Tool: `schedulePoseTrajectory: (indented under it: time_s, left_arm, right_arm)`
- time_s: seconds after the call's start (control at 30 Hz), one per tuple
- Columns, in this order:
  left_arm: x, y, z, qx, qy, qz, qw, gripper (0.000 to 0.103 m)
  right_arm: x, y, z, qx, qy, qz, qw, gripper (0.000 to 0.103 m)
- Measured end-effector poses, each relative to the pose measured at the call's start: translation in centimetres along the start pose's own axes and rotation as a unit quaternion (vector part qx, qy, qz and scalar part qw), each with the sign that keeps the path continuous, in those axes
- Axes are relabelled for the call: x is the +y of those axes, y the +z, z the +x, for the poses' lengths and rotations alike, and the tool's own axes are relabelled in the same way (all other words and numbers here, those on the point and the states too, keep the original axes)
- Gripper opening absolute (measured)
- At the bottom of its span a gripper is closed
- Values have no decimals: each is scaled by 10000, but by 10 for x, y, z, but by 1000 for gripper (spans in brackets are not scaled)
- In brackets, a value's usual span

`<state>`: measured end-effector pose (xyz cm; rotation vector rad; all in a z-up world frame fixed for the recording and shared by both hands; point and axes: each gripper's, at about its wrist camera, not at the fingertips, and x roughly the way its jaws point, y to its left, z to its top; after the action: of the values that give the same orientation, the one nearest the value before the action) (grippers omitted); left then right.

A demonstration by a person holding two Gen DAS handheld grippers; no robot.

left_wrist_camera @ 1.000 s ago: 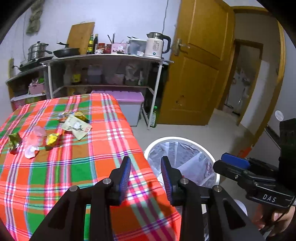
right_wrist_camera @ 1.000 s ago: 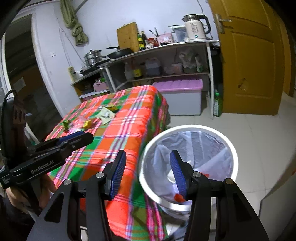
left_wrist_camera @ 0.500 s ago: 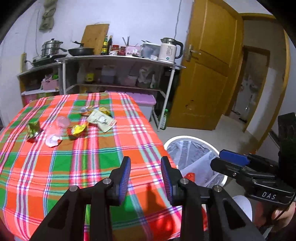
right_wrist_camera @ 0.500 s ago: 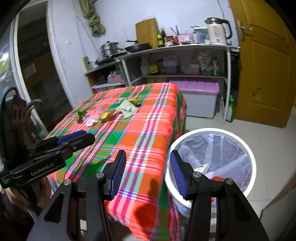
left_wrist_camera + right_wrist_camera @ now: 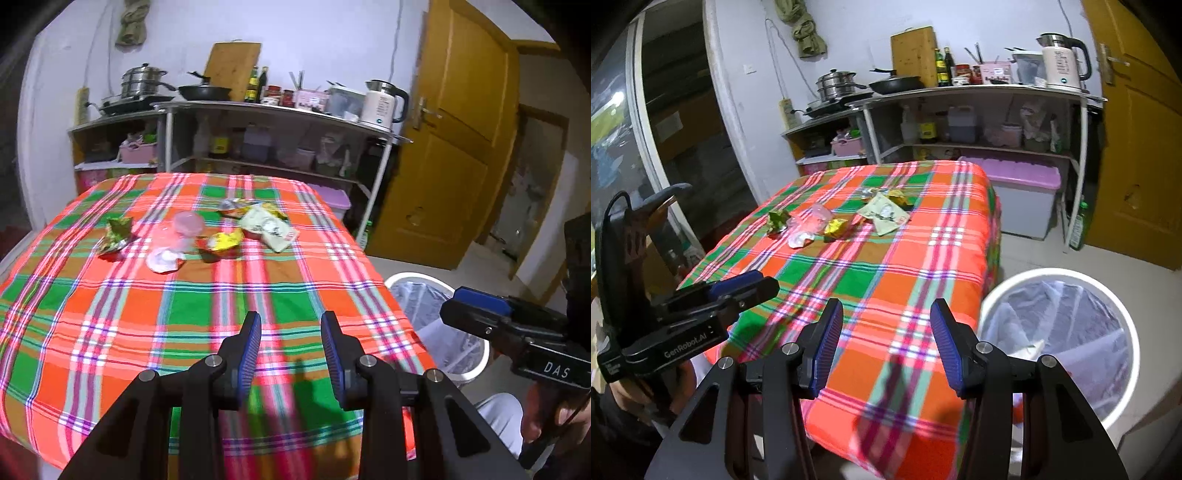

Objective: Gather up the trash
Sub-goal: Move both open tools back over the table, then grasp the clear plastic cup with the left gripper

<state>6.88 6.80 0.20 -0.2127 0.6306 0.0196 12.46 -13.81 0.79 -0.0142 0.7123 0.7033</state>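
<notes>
A table [image 5: 110, 332] draped in an orange, green and pink plaid cloth fills the middle of a small kitchen. Near its far end lies a loose cluster of trash: a green crumpled wrapper [image 5: 117, 236], a clear pink plastic cup [image 5: 186, 226] on its side, a white lid [image 5: 164, 261], a yellow wrapper [image 5: 225, 240] and a pale flat pouch [image 5: 267, 228].

The left gripper [image 5: 290, 345] hovers over the near part of the cloth, its blue-padded fingers [image 5: 249, 347] parted with nothing between them. The right gripper [image 5: 886, 341] hangs over the table's near corner, fingers spread somewhat wider, also empty.

The right wrist view shows almost the whole white bin [image 5: 1060, 343] on the floor beside the table, lined with a clear bag (something red lies low inside). The left view catches only a slice of that bin [image 5: 436, 295], partly behind the other gripper. Only the right view takes in the dark doorway [image 5: 676, 147] at the left.
</notes>
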Motion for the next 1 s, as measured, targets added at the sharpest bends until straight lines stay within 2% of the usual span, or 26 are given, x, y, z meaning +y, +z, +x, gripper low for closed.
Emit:
schedulePoseTrajectory:
  time_s: [0.4, 0.47, 0.53, 1.0]
  left_arm:
    - [59, 10, 3, -20, 410, -451, 9981, 34]
    - [67, 12, 5, -26, 469, -529, 9975, 43]
    - [77, 15, 6, -44, 497, -619, 9968, 47]
    - [106, 37, 50, 140, 792, -591, 9950, 47]
  right_arm:
    - [16, 21, 39, 192, 288, 72, 9994, 50]
    - [19, 23, 44, 219, 327, 50, 9992, 50]
    - [21, 26, 50, 248, 369, 38, 9990, 50]
    - [25, 39, 89, 459, 471, -11, 9978, 50]
